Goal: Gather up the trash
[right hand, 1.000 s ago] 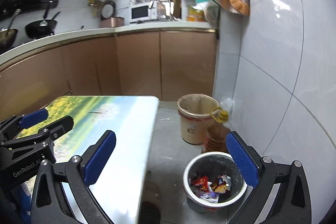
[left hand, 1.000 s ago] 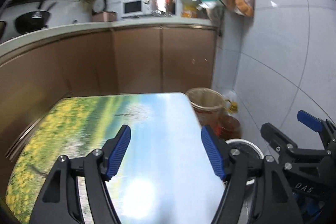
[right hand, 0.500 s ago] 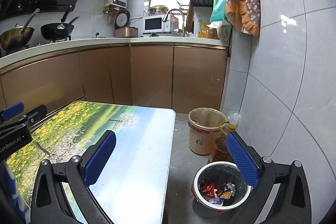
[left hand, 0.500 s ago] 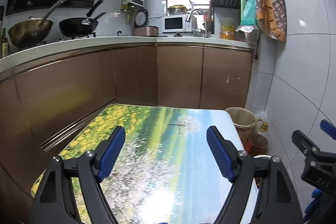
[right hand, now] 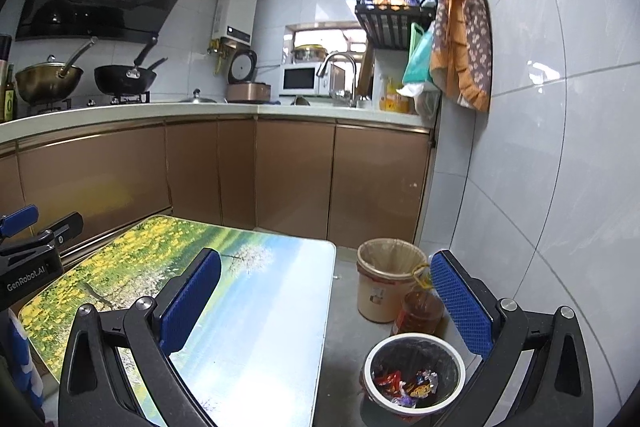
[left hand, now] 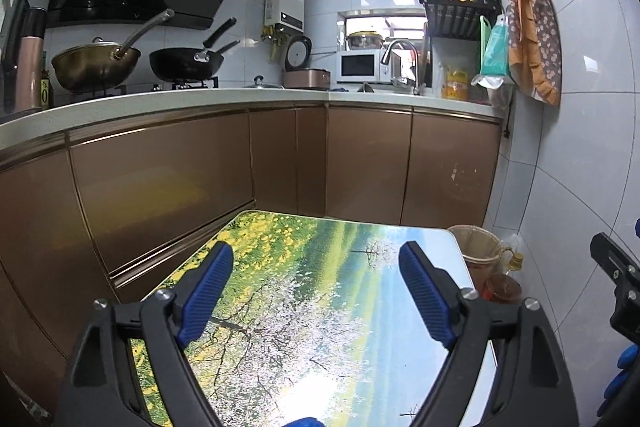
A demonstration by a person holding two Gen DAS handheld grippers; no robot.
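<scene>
A small white-rimmed trash bin stands on the floor right of the table and holds several colourful wrappers. My right gripper is open and empty, held above the table edge and the bin. My left gripper is open and empty above the table, which has a landscape print of yellow flowers and a white tree. No trash shows on the table top. The left gripper also shows at the left edge of the right wrist view.
A beige lined bucket and an oil jug stand on the floor beyond the bin by the tiled right wall. Brown kitchen cabinets with a counter, woks, microwave and sink run behind the table.
Both grippers have tilted up and pulled back, so more of the kitchen and table shows. Both stay open and empty.
</scene>
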